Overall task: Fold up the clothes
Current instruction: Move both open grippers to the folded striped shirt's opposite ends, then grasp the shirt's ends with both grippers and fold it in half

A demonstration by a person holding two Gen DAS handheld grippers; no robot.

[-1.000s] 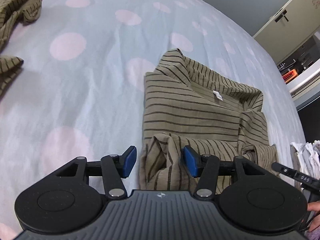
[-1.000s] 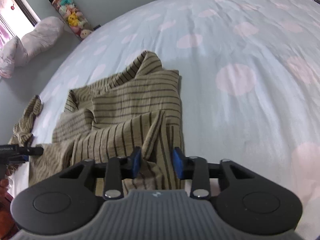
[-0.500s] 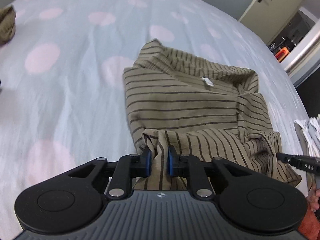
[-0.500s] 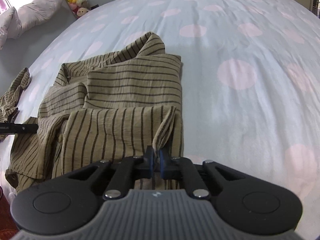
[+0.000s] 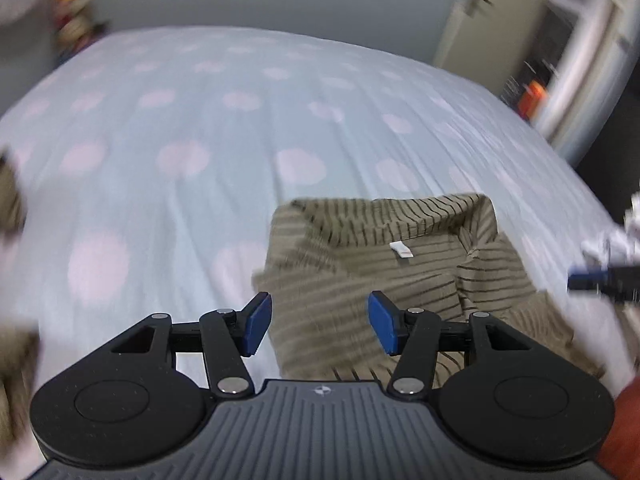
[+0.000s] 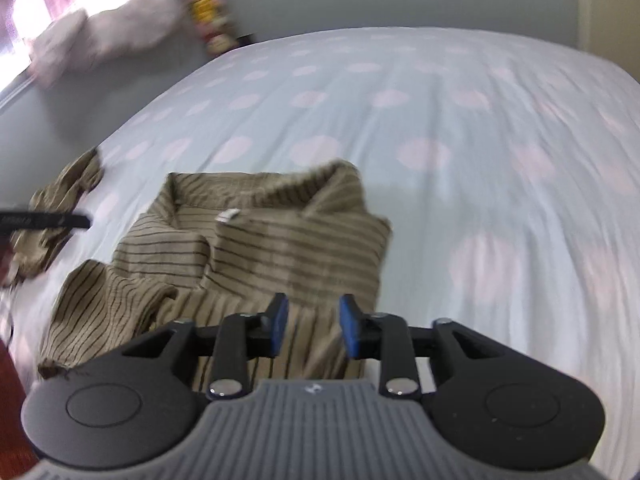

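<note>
Pale blue bedsheet [image 5: 168, 128] with pink dots, filling most of both views, creased and blurred. On it, an olive striped shirt [image 5: 384, 264] [image 6: 280, 248], partly folded, collar at the far edge, white neck label [image 5: 401, 249] [image 6: 228, 216] face up just below the collar. In the left wrist view: shirt lying ahead of and under the left gripper [image 5: 319, 326], blue pads [image 5: 257, 322] spread wide, nothing clamped, near fold of cloth seen in the gap between them; left pad over bare sheet beside the shirt's left edge, right pad over the striped cloth; whether the pads touch the cloth cannot be told through the blur. In the right wrist view: right gripper [image 6: 313, 330] parted to a moderate gap, narrower than the left one's, empty, poised over the shirt's near right portion, striped fabric visible between its fingers [image 6: 350, 332]. A folded sleeve panel [image 6: 108, 300] spread to the left of that gripper. Second olive striped garment [image 6: 60, 208], crumpled, well apart at the sheet's left side. Farther back, probably a pink plush toy [image 6: 104, 36] against the grey wall, too smeared to confirm. At the right margin of the left view, an open doorway [image 5: 560, 60] with an orange object [image 5: 534, 98].
</note>
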